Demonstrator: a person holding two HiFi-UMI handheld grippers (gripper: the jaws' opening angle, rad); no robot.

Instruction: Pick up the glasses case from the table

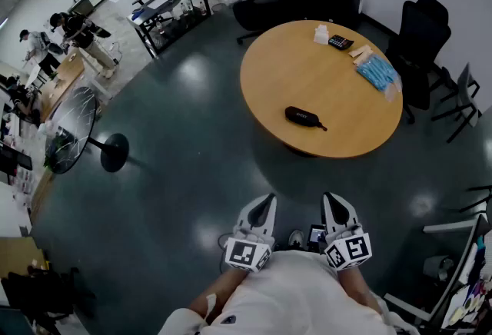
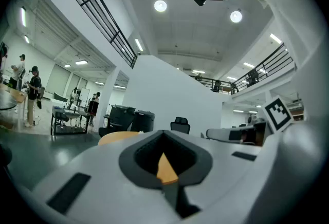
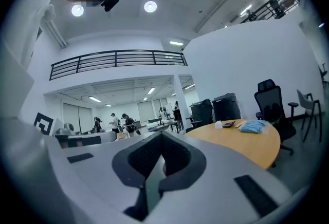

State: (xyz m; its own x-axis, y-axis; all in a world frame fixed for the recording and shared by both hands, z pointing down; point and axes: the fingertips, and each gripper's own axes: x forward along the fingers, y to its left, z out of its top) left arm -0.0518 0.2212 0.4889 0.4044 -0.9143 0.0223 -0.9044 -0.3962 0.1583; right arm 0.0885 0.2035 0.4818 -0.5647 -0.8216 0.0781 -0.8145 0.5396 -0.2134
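Observation:
A black glasses case (image 1: pixel 304 117) lies on the round wooden table (image 1: pixel 323 80), near its front edge, ahead of me. My left gripper (image 1: pixel 263 209) and right gripper (image 1: pixel 334 207) are held side by side close to my body, well short of the table, both pointing level toward it. Both are shut with nothing between the jaws. In the left gripper view the shut left gripper (image 2: pixel 165 152) shows a sliver of the table (image 2: pixel 164 169) past it. In the right gripper view the right gripper (image 3: pixel 160 159) is also shut, and the table (image 3: pixel 241 143) lies to its right.
On the table's far side lie a blue packet (image 1: pixel 377 72), a calculator (image 1: pixel 340 41) and a small white box (image 1: pixel 320 34). Black office chairs (image 1: pixel 421 41) stand to the right of the table. A floor fan (image 1: pixel 73 130) stands at left. Dark glossy floor separates me from the table.

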